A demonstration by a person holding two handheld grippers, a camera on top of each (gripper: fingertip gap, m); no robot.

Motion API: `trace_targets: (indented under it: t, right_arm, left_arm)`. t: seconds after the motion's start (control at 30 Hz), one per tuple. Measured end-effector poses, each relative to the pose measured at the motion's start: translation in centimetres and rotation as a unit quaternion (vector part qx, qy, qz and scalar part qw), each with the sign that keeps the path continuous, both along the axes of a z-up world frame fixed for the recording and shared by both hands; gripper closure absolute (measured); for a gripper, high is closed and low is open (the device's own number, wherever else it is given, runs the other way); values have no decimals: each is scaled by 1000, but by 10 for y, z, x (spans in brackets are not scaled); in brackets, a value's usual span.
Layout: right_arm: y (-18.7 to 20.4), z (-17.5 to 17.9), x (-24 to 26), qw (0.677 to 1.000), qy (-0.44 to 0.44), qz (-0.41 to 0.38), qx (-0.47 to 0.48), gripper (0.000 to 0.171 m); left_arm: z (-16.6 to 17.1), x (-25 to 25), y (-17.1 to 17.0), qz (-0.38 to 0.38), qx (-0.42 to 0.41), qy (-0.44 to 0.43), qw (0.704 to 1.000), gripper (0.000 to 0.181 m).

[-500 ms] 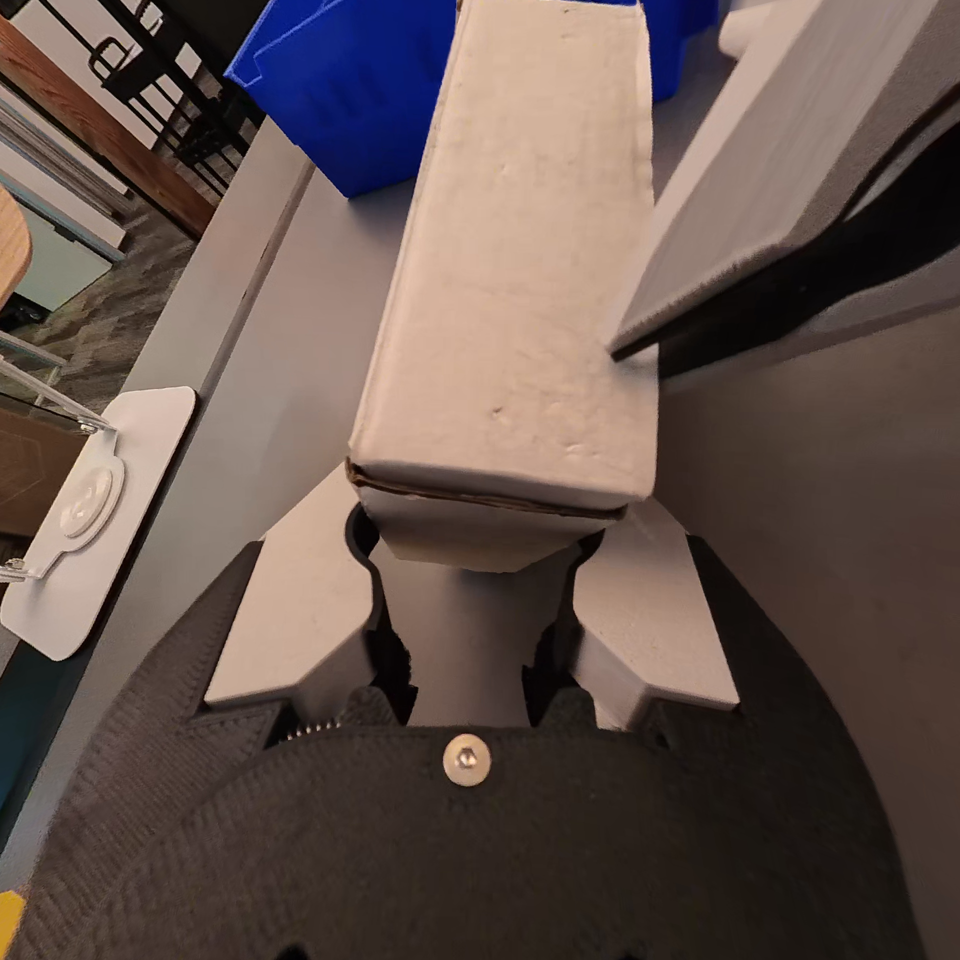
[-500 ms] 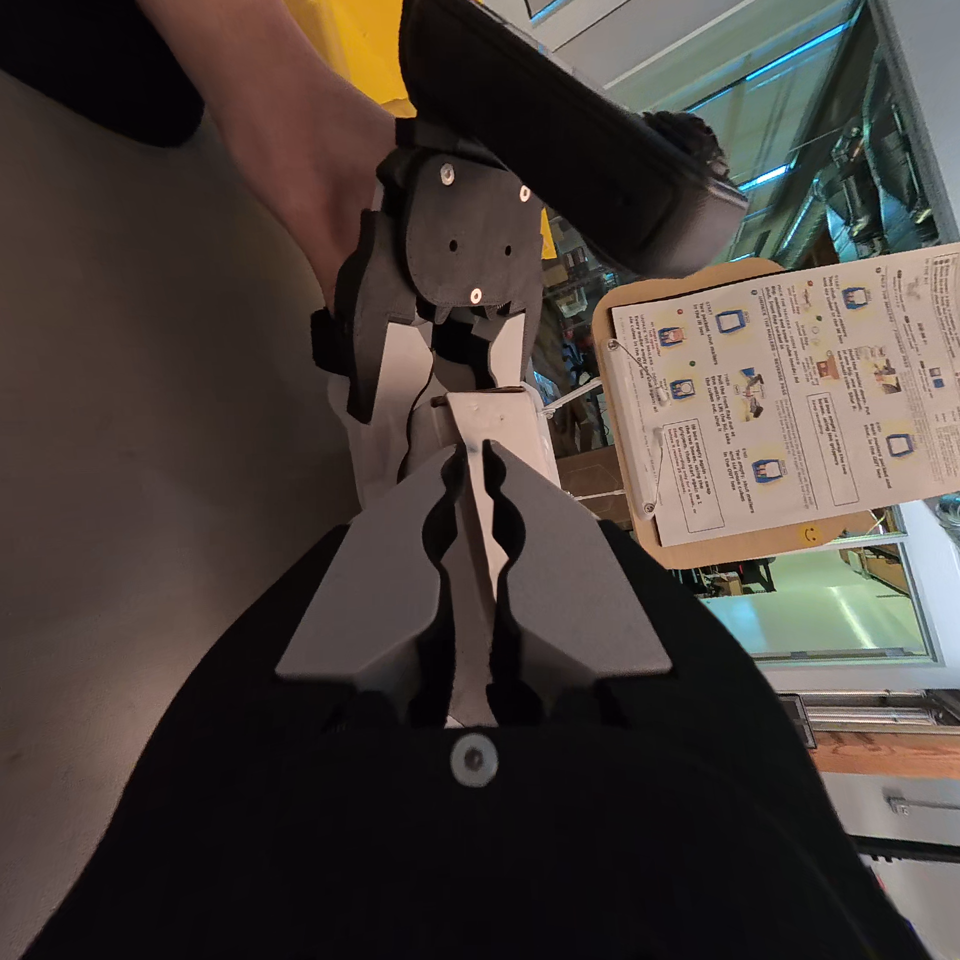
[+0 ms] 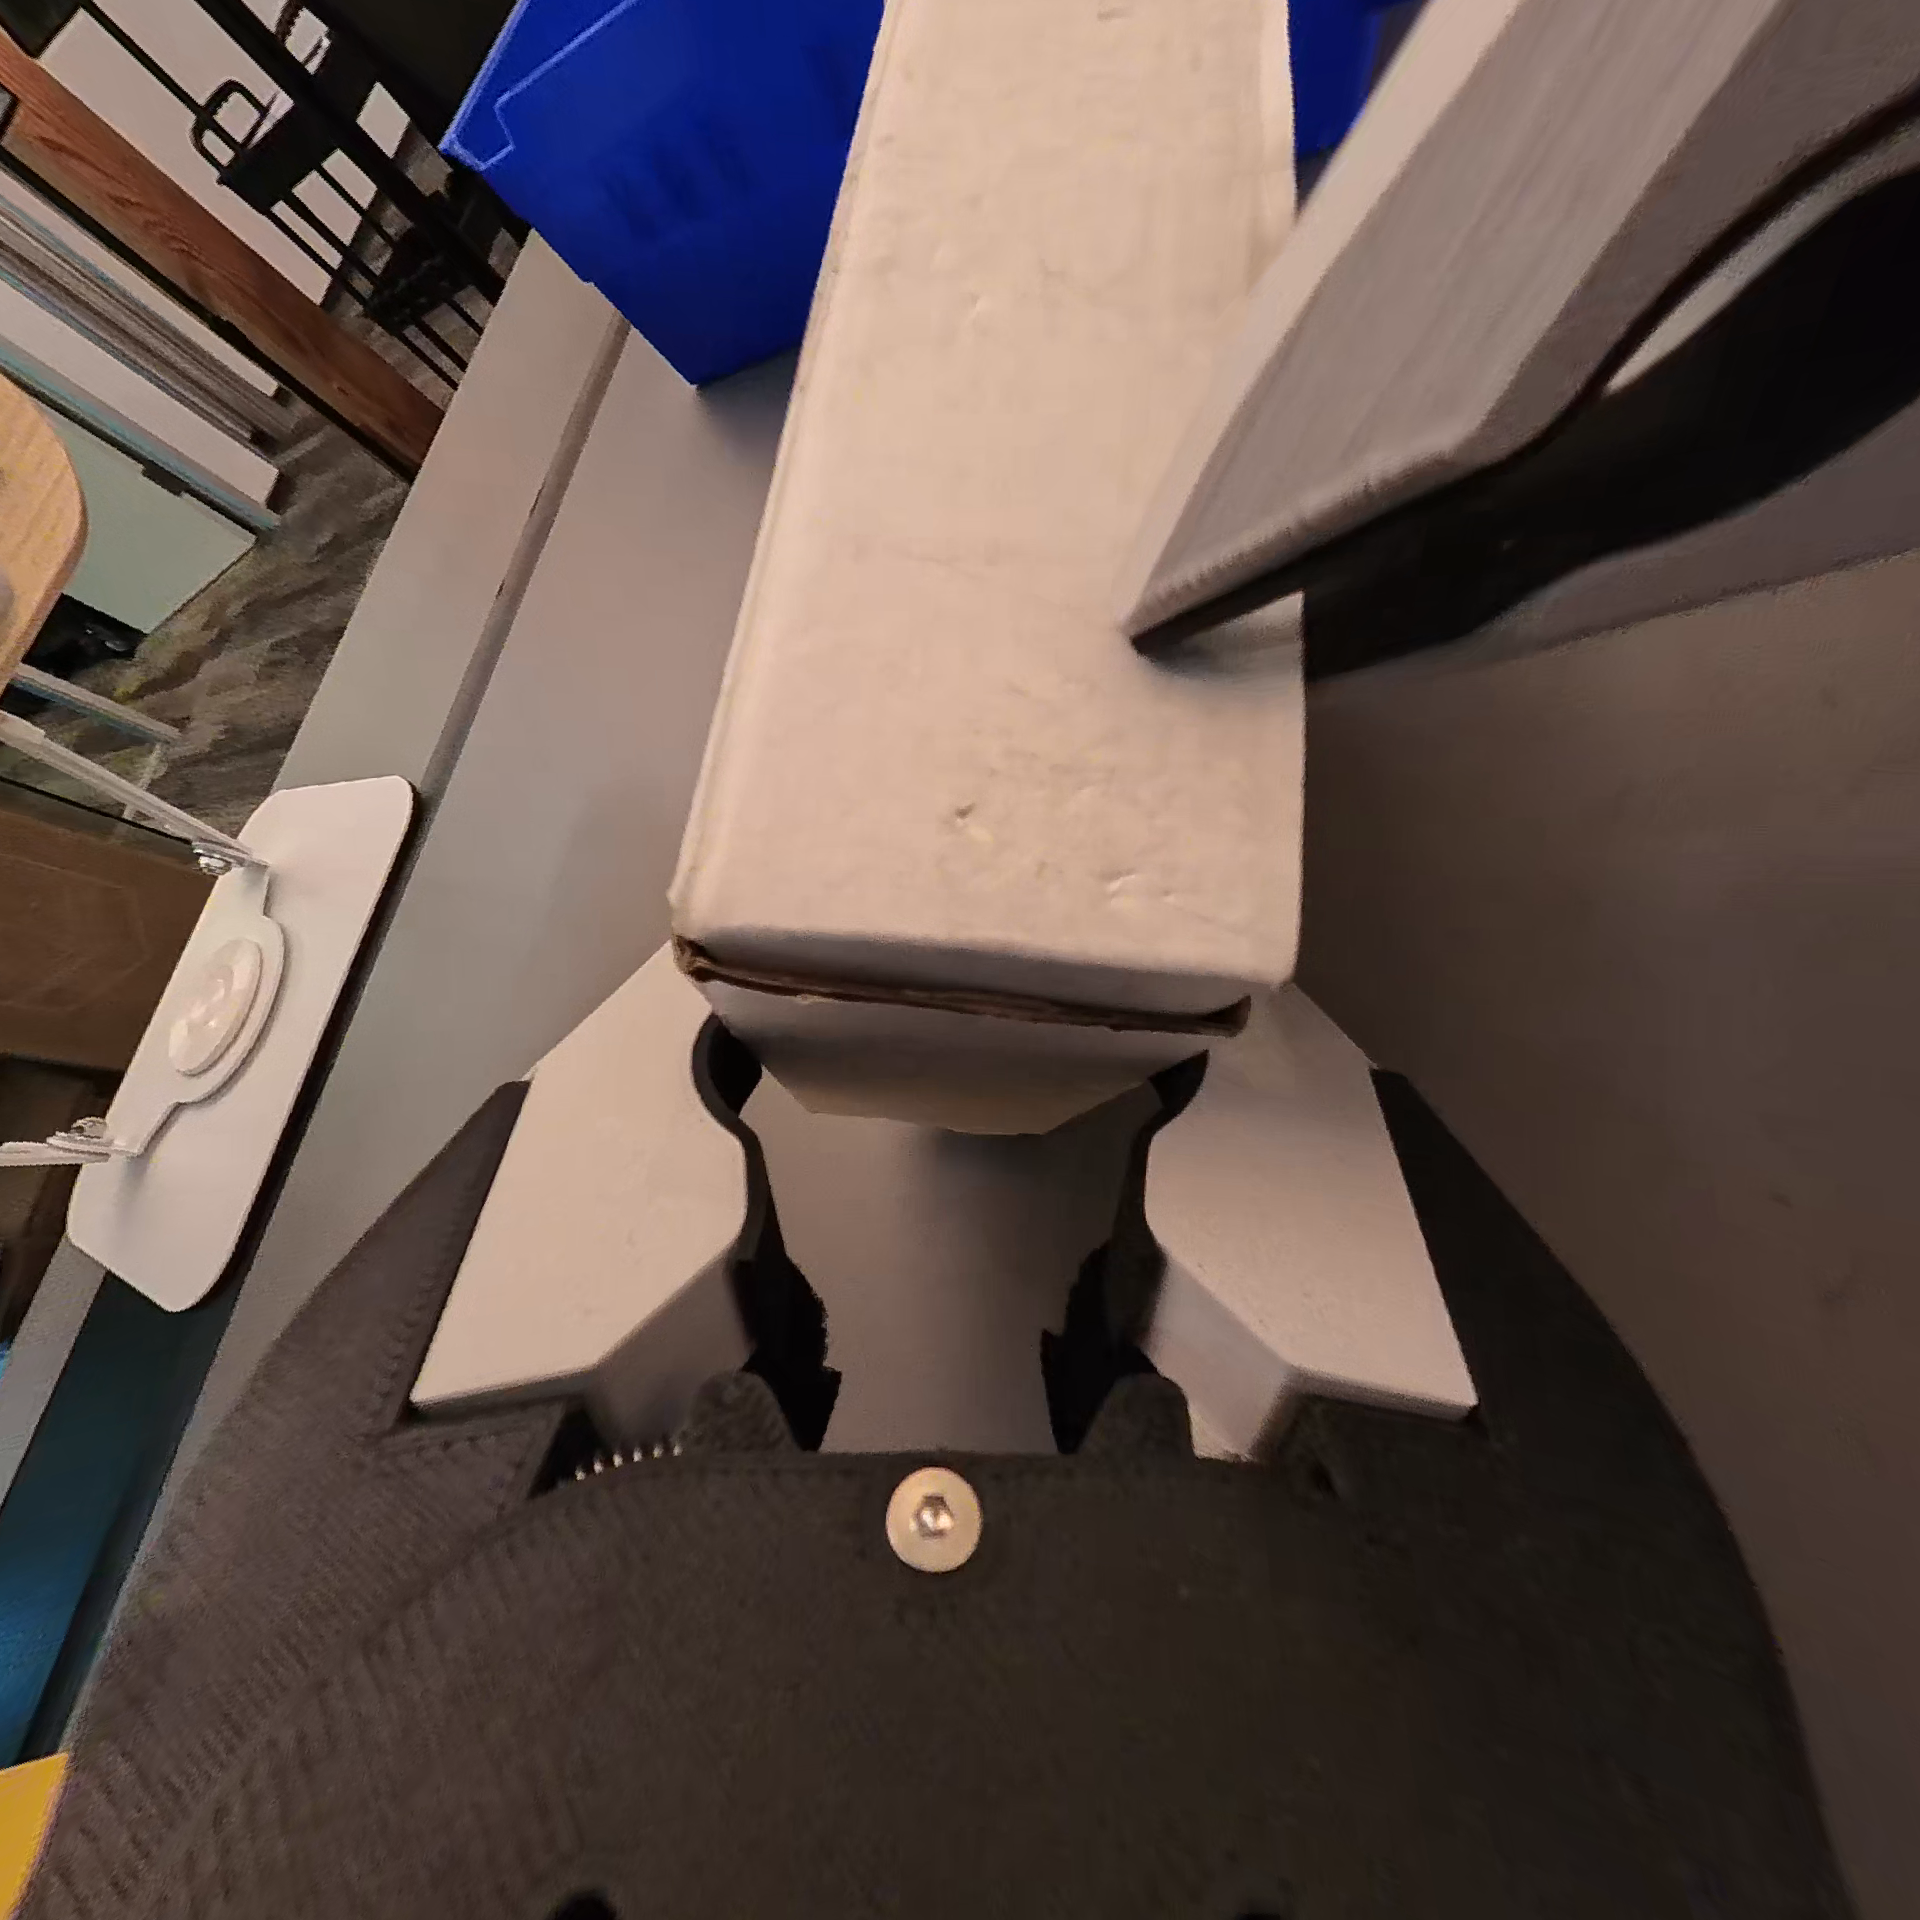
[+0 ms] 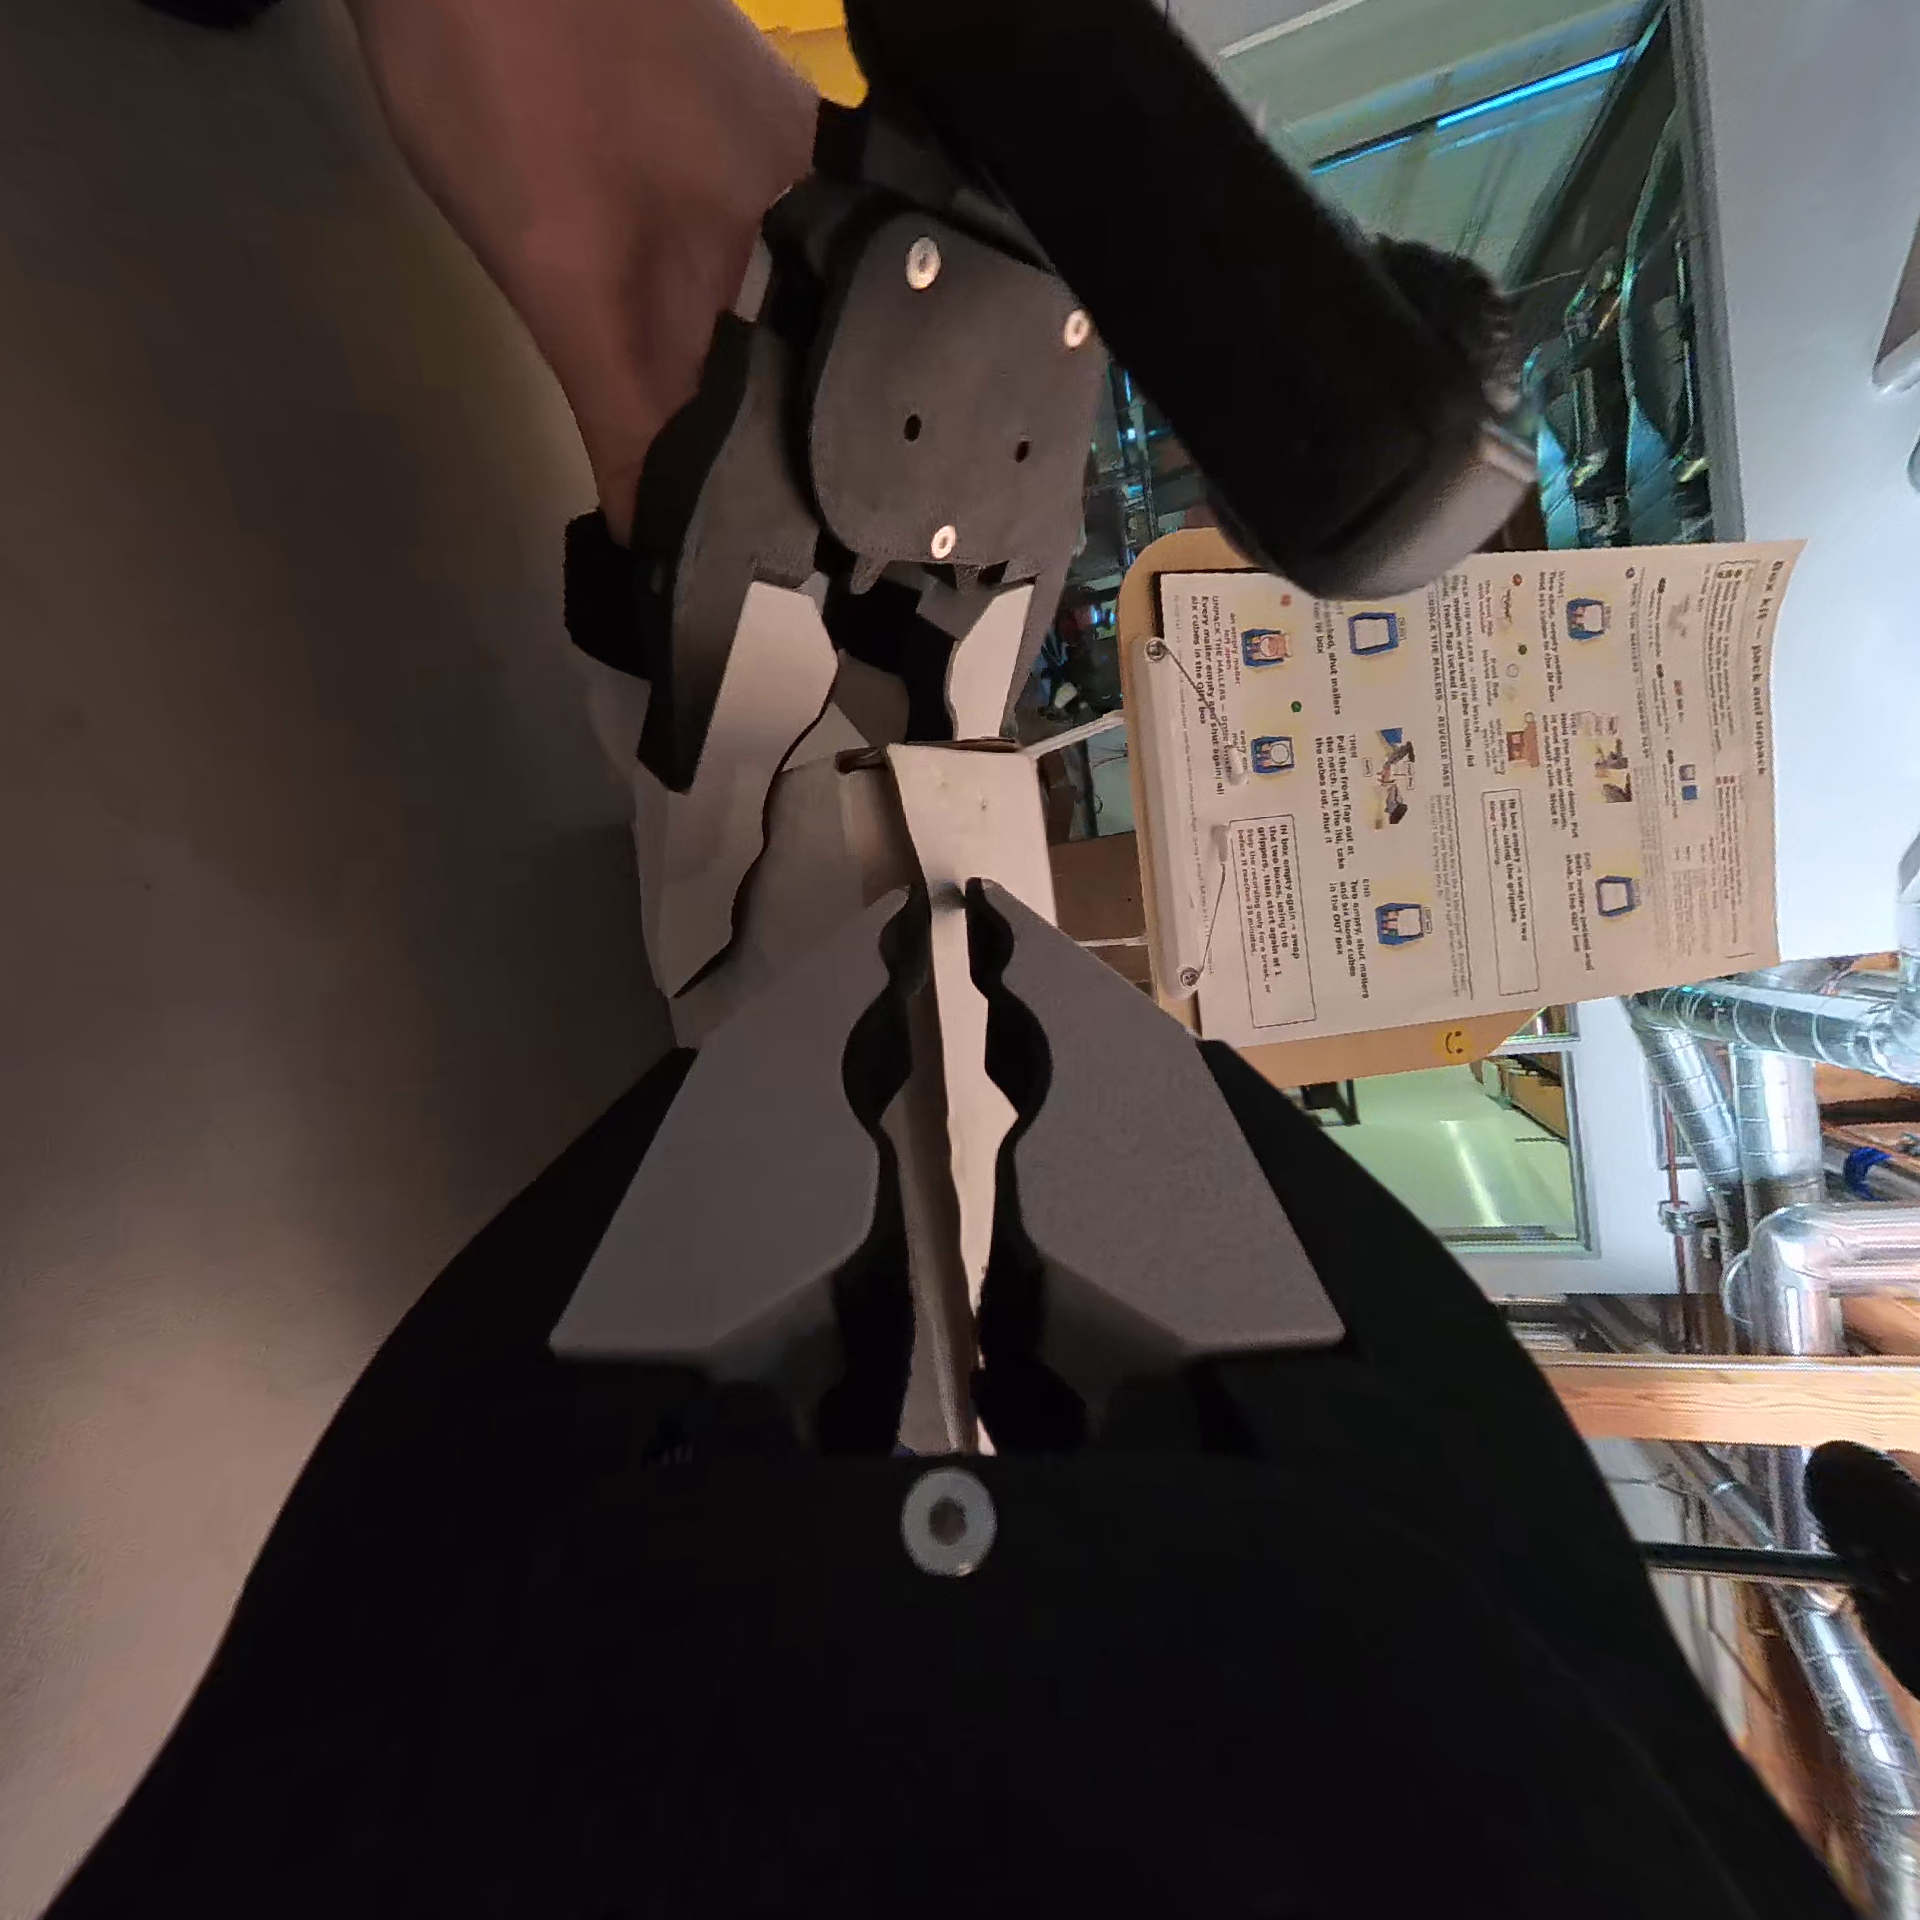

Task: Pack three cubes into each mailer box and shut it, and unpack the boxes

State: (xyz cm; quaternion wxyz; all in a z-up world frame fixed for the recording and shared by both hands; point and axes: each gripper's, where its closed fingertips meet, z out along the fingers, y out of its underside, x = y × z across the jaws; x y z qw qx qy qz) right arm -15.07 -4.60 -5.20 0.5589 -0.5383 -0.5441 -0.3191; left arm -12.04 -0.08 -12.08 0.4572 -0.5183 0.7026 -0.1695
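Observation:
A white mailer box [image 3: 1018, 520] is held off the grey table [image 3: 1610, 1039], its near end between my left gripper's [image 3: 966, 1039] fingers, whose tips are hidden under it. The left gripper grips that end. My right gripper [image 4: 943, 894] is shut on a thin white flap of the box [image 4: 966, 810], facing the left gripper [image 4: 894, 727] across it. One right finger [image 3: 1455, 312] shows against the box's right side in the left wrist view. No cubes are visible.
A blue bin [image 3: 675, 177] stands behind the box. A white plate [image 3: 239, 1039] is fixed at the table's left edge. A person's hand [image 4: 623, 260] holds the left gripper. A printed sheet on a board [image 4: 1455, 790] stands beyond.
Almost nothing. The right gripper's finger has shifted slightly left and up along the box's side. Both grips are unchanged.

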Motion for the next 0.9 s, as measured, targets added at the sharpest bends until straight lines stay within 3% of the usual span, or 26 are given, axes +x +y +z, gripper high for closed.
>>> trace_targets:
  t: [0.27,0.43,0.53,0.57,0.7,0.77,0.9]
  right_arm:
    - [2,5,2,1000,18,-13,-11,167]
    - [7,11,25,998,-8,-56,7,143]
    - [8,6,32,998,-33,-51,1,151]
    - [6,5,31,998,-45,-51,-4,165]
    - [3,37,30,998,-24,-52,16,165]
    - [3,41,30,998,15,-50,-46,164]
    - [3,36,35,990,-17,-35,-136,161]
  left_arm:
    - [-1,-1,3,5,19,9,1000,107]
    - [-2,0,4,5,-6,6,1000,108]
    - [-2,-1,4,4,0,7,1000,108]
    - [-2,-1,4,6,3,9,1000,108]
    - [-3,-2,2,-4,46,18,999,107]
    - [-3,-3,0,-2,78,20,997,107]
    - [-4,-3,1,-7,95,24,995,107]
